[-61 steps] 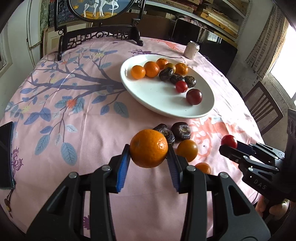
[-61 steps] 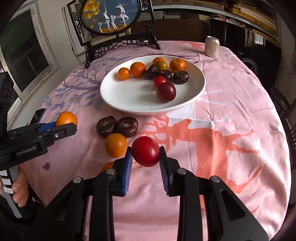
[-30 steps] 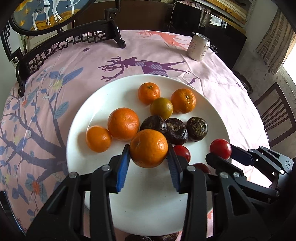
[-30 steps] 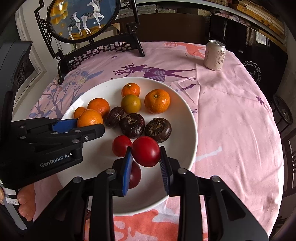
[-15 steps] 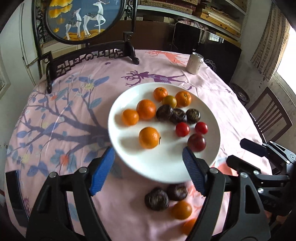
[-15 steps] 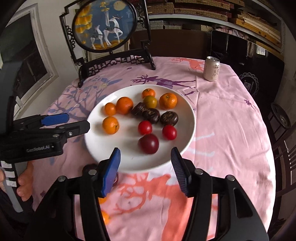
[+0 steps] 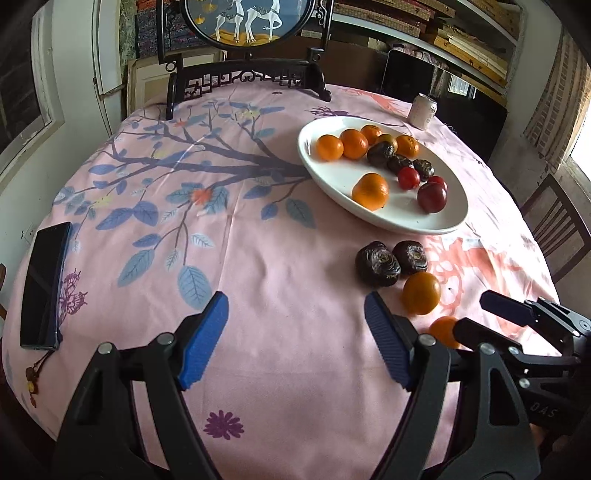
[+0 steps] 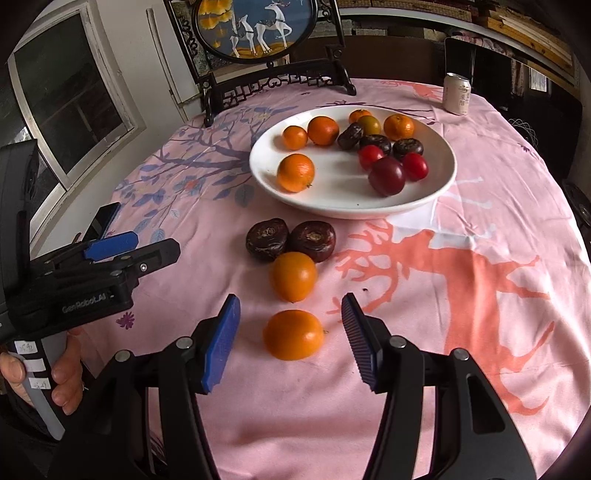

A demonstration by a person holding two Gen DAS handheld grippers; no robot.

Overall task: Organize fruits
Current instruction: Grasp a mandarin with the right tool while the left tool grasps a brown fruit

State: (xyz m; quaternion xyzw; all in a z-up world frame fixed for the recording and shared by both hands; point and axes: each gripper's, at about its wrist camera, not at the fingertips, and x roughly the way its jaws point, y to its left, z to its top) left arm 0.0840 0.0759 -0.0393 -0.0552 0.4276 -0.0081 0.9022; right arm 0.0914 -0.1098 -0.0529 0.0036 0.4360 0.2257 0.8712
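A white plate (image 8: 439, 184) (image 7: 332, 184) holds several oranges, dark fruits and red fruits. On the cloth in front of it lie two dark fruits (image 8: 266, 234) (image 8: 314, 240) and two oranges (image 8: 293, 276) (image 8: 293, 334). They also show in the left wrist view: the dark fruits (image 7: 376, 263) and an orange (image 7: 421, 292). My right gripper (image 8: 291, 341) is open, its fingers either side of the near orange, just above the cloth. My left gripper (image 7: 295, 339) is open and empty over bare cloth, left of the loose fruits.
A black phone (image 7: 42, 280) lies at the table's left edge. A drink can (image 8: 457, 94) stands behind the plate at the far right. A framed deer picture on a dark stand (image 8: 258, 33) stands at the far edge. A wooden chair (image 7: 557, 221) stands on the right.
Both grippers let go of the orange and the red fruit on the plate, opened, and pulled back to the near side of the table. The right one now straddles the near orange.
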